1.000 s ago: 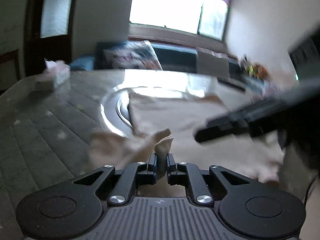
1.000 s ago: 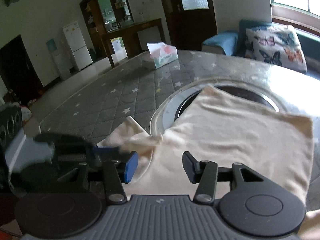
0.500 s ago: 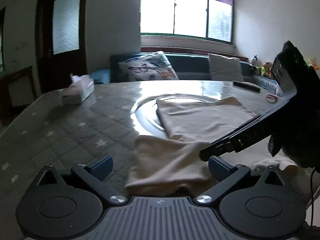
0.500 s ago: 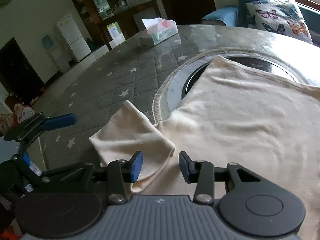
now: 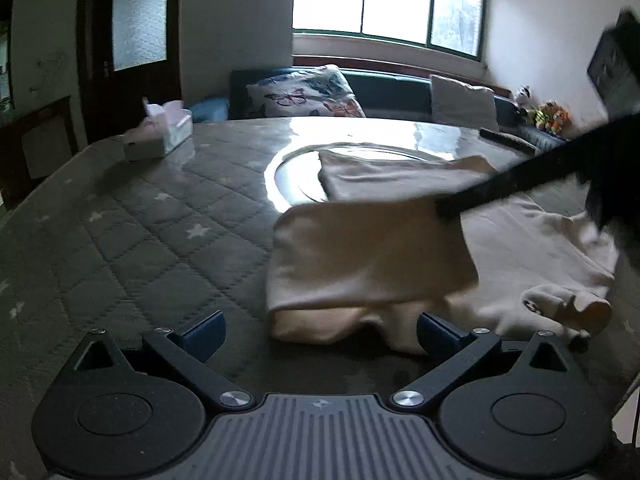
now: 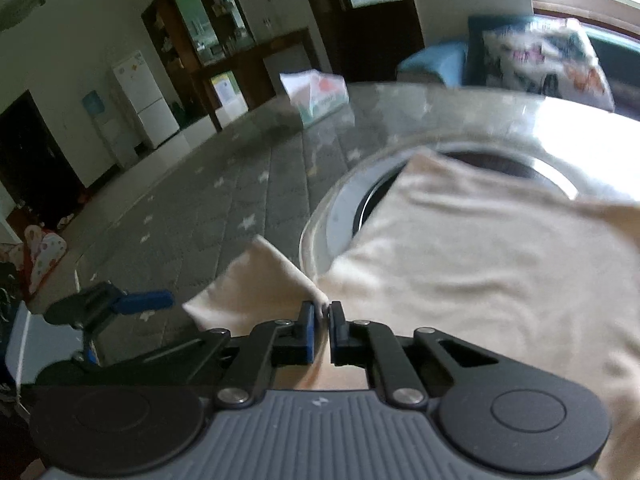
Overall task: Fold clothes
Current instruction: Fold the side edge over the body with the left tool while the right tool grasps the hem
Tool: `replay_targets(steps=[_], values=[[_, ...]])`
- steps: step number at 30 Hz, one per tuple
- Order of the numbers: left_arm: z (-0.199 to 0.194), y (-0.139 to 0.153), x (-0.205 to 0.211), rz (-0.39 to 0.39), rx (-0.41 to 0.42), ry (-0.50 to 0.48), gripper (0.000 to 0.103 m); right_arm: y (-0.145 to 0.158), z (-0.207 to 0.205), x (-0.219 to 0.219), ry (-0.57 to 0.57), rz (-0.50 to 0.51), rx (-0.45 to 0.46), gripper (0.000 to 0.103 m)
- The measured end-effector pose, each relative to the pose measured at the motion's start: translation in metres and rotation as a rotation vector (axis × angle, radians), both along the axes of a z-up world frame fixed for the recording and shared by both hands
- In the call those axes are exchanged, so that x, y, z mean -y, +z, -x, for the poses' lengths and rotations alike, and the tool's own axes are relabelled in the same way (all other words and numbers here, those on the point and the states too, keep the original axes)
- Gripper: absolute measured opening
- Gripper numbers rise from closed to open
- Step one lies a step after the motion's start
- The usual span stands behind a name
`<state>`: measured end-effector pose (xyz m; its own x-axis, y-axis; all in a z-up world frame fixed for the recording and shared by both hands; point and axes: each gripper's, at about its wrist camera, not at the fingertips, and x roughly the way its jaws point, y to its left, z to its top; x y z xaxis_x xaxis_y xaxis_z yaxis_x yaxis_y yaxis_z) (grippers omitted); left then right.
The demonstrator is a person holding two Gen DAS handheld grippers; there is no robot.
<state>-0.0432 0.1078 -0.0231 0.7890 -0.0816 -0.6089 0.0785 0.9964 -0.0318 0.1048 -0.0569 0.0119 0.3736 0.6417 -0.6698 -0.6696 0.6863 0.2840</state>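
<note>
My right gripper (image 6: pixel 320 322) is clenched on the edge of the sleeve (image 6: pixel 256 284) of the cream shirt (image 6: pixel 480 280), the cloth pinched right between its blue pads, while my left gripper (image 5: pixel 320 330) hangs released, jaws spread wide, with the sleeve fold just ahead of it. The shirt lies spread across the quilted, star-printed table cover (image 5: pixel 140 240), its far hem reaching over the round metal ring (image 5: pixel 288 168) set in the table ahead of both grippers. I judge the step in hand to be a sleeve fold — to do it well I would keep the pinch firm at the sleeve edge, carry it low and flat over the body so the crease stays straight, and use the free left gripper to hold the fold line down. As for writing: the tissue box (image 6: pixel 318 96) far ahead carries a coloured print, but it is too blurred to read — no legible brand anywhere.
</note>
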Motion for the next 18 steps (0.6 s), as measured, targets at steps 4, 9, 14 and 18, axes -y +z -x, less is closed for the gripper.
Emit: replay_targets(steps=[4,9,14,18], values=[[-0.006,-0.003,0.018,-0.044,-0.009,-0.022,0.103,0.028,0.005,0.015,-0.010,0.000,0.097,0.006],[-0.012,-0.005,0.031,-0.082,-0.022,-0.034,0.103,0.060,0.012,0.040,-0.033,0.005,0.190,0.006],[-0.012,-0.006,0.037,-0.117,-0.025,-0.041,0.103,0.080,0.017,0.071,-0.084,0.041,0.253,0.006],[-0.013,-0.007,0.038,-0.125,-0.029,-0.039,0.103,0.064,0.010,0.089,-0.142,0.078,0.209,0.006]])
